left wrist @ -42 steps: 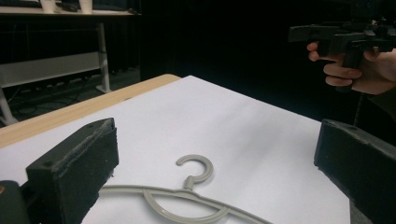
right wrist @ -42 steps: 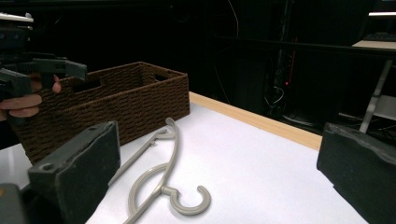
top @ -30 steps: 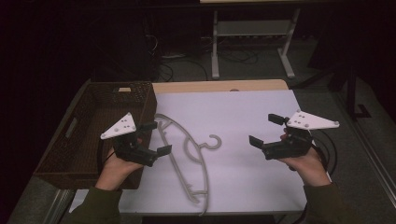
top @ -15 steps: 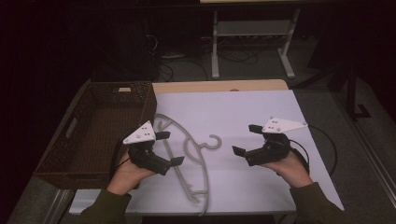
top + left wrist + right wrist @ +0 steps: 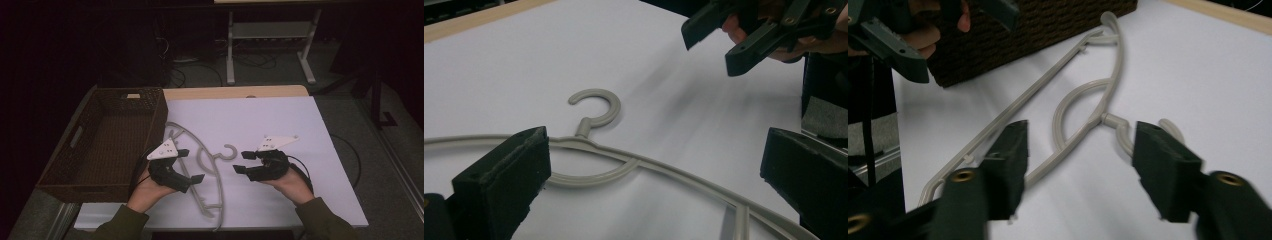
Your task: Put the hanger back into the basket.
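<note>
The room is dim beyond the bright white table sheet point(image 5: 280, 125). The right gripper point(image 5: 1078, 165) looks blurred up close, and soft shadows fall beside the hanger point(image 5: 594, 112).

A smooth, matt grey plastic hanger point(image 5: 200, 165) lies mid-frame on a white, paper-like matt table cover point(image 5: 280, 120). At left, a rough dark woven wicker basket point(image 5: 100, 145). A pale wood table edge point(image 5: 235, 92) shows along the top.
</note>
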Demonstrator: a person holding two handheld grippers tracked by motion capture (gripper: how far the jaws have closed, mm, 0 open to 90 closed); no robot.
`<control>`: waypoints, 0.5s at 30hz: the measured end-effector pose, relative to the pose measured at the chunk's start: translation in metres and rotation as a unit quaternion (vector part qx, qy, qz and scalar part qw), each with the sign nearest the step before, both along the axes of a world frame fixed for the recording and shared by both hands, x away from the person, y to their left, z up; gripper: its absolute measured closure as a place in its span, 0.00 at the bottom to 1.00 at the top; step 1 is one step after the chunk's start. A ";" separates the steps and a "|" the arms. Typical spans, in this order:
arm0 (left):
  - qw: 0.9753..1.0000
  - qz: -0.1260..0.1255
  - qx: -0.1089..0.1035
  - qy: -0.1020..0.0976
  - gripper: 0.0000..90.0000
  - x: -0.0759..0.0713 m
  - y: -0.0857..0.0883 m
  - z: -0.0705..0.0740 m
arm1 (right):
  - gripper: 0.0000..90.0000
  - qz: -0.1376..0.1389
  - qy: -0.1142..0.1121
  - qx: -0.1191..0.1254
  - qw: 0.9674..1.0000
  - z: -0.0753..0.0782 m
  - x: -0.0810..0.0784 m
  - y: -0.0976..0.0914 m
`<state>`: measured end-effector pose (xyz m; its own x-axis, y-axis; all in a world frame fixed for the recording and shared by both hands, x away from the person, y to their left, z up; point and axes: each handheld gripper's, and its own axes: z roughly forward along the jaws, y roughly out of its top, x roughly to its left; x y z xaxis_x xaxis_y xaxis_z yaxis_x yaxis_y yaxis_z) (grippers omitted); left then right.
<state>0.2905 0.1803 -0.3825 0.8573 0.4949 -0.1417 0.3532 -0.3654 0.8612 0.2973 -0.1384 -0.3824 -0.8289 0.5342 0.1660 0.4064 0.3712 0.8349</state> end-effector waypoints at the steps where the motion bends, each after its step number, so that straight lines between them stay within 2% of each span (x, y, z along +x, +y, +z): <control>1: 1.000 0.001 0.000 0.001 0.00 0.000 0.000 -0.001 | 0.53 0.001 -0.002 -0.004 1.000 -0.002 0.000 0.003; 3: 1.000 0.002 -0.003 0.003 0.00 0.001 -0.001 -0.003 | 0.61 0.005 -0.001 -0.005 1.000 -0.004 -0.002 0.009; 4: 1.000 0.002 -0.001 0.004 0.00 0.001 0.000 -0.003 | 0.70 0.012 -0.001 -0.009 1.000 -0.006 -0.002 0.014; 5: 1.000 0.002 -0.001 0.004 0.00 0.001 0.000 -0.003 | 0.70 0.012 -0.001 -0.009 1.000 -0.006 -0.002 0.014; 8: 1.000 0.000 0.001 0.003 0.00 0.001 0.000 -0.003 | 0.83 0.024 0.012 -0.017 0.999 -0.011 -0.002 0.025; 10: 1.000 0.000 -0.002 0.004 0.00 0.001 0.000 -0.003 | 0.92 0.041 0.024 -0.028 0.998 -0.020 -0.001 0.039; 15: 1.000 -0.001 -0.002 0.004 0.00 0.001 0.000 -0.003 | 0.99 0.059 0.032 -0.045 0.997 -0.029 -0.003 0.055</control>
<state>0.2915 0.1802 -0.3858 0.8567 0.4930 -0.1516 0.3603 -0.3616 0.8599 0.2946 -0.0839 -0.4113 -0.8764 0.4483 0.1758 0.4063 0.4925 0.7697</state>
